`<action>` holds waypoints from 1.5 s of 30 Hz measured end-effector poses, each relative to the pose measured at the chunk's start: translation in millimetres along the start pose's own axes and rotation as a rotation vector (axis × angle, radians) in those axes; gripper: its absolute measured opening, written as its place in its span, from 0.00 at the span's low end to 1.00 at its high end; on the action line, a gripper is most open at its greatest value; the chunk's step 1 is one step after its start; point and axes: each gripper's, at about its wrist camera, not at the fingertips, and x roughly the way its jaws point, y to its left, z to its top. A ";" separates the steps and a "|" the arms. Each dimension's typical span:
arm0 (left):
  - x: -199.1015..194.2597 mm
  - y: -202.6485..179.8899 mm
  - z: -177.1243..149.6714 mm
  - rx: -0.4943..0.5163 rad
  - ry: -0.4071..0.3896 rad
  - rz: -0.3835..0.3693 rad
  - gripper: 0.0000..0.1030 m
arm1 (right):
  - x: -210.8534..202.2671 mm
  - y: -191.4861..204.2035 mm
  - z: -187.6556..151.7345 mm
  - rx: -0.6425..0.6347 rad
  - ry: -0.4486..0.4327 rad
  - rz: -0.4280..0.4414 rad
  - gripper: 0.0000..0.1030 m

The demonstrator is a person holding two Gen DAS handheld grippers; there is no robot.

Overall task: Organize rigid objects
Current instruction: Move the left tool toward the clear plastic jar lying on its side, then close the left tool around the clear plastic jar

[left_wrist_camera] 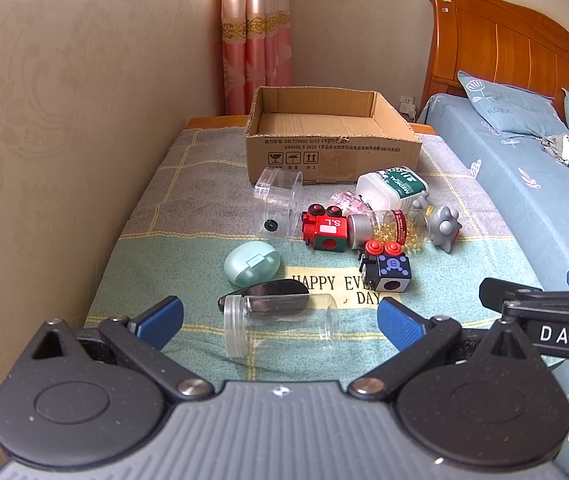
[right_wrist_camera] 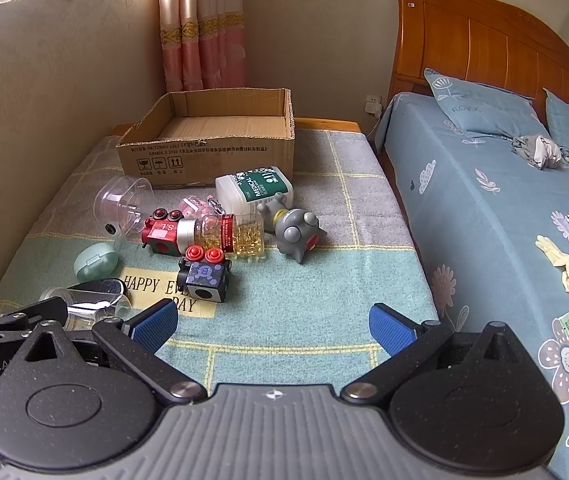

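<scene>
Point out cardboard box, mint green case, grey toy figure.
cardboard box (left_wrist_camera: pixel 332 152): left wrist view, printed front wall.
mint green case (left_wrist_camera: pixel 250 262): left wrist view, lid top.
grey toy figure (right_wrist_camera: pixel 294 232): right wrist view, body.

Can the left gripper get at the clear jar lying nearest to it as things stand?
Probably yes. The left gripper has its jaws wide open and the clear jar lies on its side on the blanket straight ahead between them. Nothing sits in between; a black scoop only lies just behind it.
</scene>
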 end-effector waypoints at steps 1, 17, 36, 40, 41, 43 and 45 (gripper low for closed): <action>-0.1 -0.3 0.3 -0.001 0.000 -0.001 0.99 | 0.1 0.3 -0.2 0.000 0.000 0.000 1.00; -1.0 0.1 2.4 -0.015 -0.013 -0.017 0.99 | -2.6 -3.6 7.2 -0.001 -0.016 0.001 1.00; 6.6 3.9 1.9 0.100 -0.112 -0.105 0.99 | -2.8 -5.9 8.2 -0.053 -0.124 0.037 1.00; 20.6 6.4 -2.8 0.144 -0.060 -0.106 0.99 | -2.3 -10.9 7.5 -0.058 -0.148 0.061 1.00; 26.6 8.2 -4.1 0.137 -0.037 -0.100 0.99 | -1.7 -11.7 7.0 -0.058 -0.152 0.065 1.00; 39.2 13.1 -7.1 0.115 0.013 -0.100 0.99 | 0.7 -13.4 6.1 -0.059 -0.153 0.075 1.00; 53.9 18.9 -11.1 0.087 0.080 -0.099 0.99 | 4.9 -14.5 4.9 -0.060 -0.143 0.078 1.00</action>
